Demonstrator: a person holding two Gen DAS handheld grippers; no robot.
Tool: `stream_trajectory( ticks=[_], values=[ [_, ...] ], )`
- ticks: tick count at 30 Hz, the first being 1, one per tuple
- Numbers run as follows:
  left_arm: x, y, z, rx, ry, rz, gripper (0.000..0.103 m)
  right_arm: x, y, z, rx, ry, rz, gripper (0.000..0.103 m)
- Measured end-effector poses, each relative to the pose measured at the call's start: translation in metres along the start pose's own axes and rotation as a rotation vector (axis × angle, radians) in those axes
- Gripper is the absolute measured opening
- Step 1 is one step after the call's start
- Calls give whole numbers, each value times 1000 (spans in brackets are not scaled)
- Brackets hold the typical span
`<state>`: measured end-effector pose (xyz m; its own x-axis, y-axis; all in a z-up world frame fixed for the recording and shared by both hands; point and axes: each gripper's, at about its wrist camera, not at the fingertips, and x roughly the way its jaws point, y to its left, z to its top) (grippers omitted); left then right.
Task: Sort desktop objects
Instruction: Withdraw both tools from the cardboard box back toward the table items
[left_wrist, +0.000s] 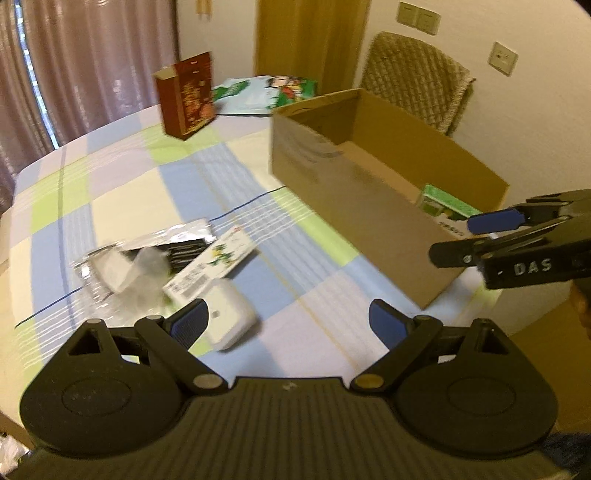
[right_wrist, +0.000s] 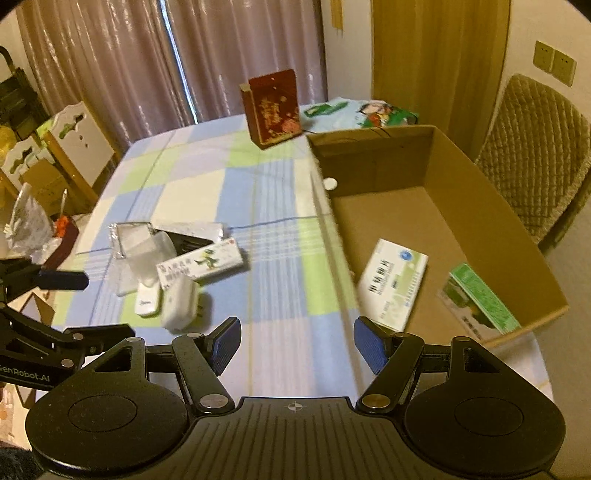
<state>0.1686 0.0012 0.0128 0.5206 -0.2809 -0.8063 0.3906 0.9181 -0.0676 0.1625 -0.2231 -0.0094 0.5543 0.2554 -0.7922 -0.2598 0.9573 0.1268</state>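
Both jaws stand spread and empty: left gripper hovers just beside the white charger, right gripper near it. Beyond the charger lies a dinosaur-print box; the cardboard box sits well apart.

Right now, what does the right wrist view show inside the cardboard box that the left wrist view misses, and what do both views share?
Only the right wrist view shows the white medicine box lying on the floor of the cardboard box, and a small white round thing at the far wall.

Only the left wrist view shows the box's outer near wall, which hides most of the inside.

Both show the green packet in the box, the white charger, the red carton standing upright, and both grippers, left gripper and right gripper, open and empty.
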Motion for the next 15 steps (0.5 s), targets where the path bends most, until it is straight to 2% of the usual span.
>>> stream_trajectory(
  ticks=[10, 15],
  values=[
    [-5, 66, -37, -139, 43, 90, 91, 29, 26, 2, -16, 43, 57, 71],
    [-2, 95, -53, -214, 73, 133, 91, 62, 44, 6, -35, 90, 126, 71]
  ],
)
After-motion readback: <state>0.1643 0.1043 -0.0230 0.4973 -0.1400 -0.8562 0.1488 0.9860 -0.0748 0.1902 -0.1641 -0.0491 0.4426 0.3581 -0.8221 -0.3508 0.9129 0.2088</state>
